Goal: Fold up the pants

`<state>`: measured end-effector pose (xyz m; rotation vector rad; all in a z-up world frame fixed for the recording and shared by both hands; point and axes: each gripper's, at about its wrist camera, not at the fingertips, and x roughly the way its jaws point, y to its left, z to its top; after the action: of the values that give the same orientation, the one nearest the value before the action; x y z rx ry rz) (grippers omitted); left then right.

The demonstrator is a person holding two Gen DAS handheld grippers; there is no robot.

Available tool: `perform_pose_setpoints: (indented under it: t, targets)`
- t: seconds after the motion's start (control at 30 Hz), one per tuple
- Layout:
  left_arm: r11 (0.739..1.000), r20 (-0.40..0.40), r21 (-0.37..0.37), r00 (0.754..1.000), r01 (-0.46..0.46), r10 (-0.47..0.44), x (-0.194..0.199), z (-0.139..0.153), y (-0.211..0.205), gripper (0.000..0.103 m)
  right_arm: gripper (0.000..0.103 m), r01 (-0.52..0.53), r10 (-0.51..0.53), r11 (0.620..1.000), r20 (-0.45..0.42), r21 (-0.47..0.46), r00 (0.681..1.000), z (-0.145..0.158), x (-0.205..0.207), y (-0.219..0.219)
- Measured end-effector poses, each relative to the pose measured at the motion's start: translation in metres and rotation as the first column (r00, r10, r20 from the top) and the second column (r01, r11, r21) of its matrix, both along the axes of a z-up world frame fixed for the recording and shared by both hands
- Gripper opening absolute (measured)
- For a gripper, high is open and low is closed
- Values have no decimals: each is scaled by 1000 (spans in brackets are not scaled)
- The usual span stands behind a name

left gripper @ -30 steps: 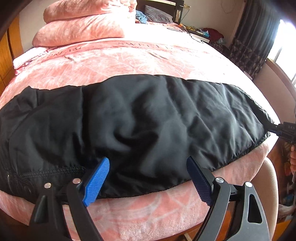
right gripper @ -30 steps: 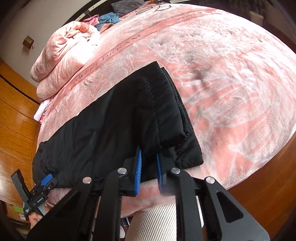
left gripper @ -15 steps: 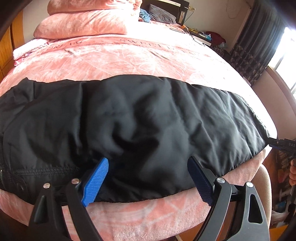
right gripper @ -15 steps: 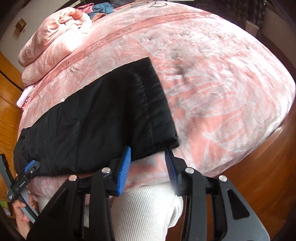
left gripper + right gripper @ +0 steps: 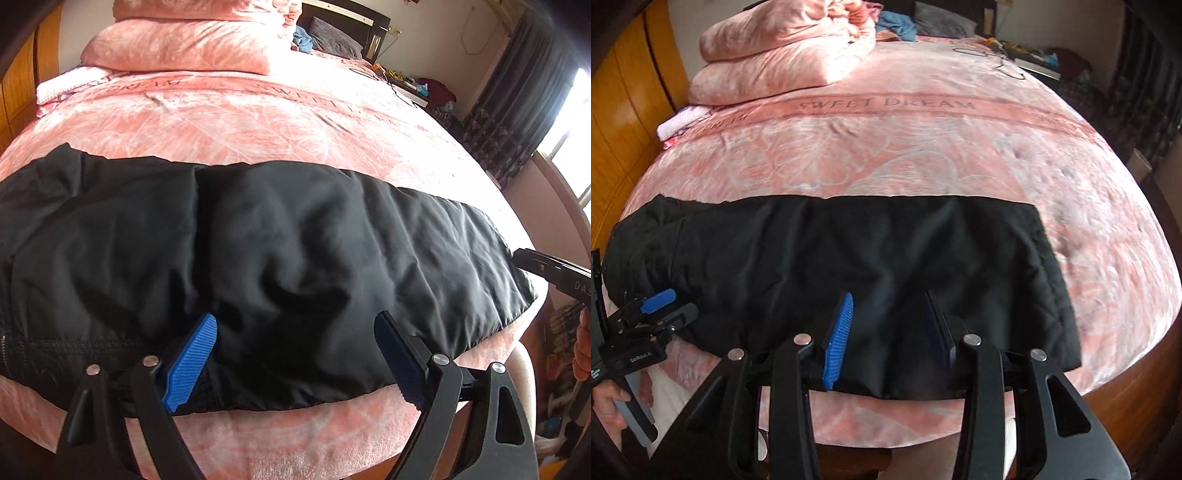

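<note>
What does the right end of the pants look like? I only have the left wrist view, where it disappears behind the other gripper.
Observer: In the right wrist view, the pants end in a straight stitched hem lying flat on the bed.
Operator: Is the right gripper open?
Observer: Yes, the right gripper is open and grips nothing.
Operator: Where is my gripper along the pants?
Observer: The left gripper is near the opposite end.

My pants (image 5: 277, 258) run off the left wrist view's left edge; my right hand-held gripper (image 5: 554, 275) is cut by its right edge.
</note>
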<state>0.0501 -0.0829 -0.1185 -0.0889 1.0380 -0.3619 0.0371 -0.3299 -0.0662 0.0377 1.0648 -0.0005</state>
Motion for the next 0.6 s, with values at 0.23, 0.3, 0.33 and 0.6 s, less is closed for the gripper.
perform_pose_setpoints:
  t: [0.23, 0.3, 0.33, 0.6]
  targets:
    - [994, -18, 66, 996, 85, -84, -1, -14, -8, 87, 39, -46, 38, 998, -165, -42, 985, -63, 13, 30]
    - [994, -25, 11, 993, 112, -111, 3, -1, 0, 87, 40, -44, 40, 999, -155, -21, 987, -56, 13, 28]
    - [993, -10, -15, 993, 121, -121, 7, 10, 7, 87, 40, -43, 42, 999, -132, 0, 990, -49, 13, 27]
    - [936, 30, 3, 935, 353, -353, 102, 54, 51, 85, 47, -174, 178, 977, -24, 123, 984, -26, 24, 59]
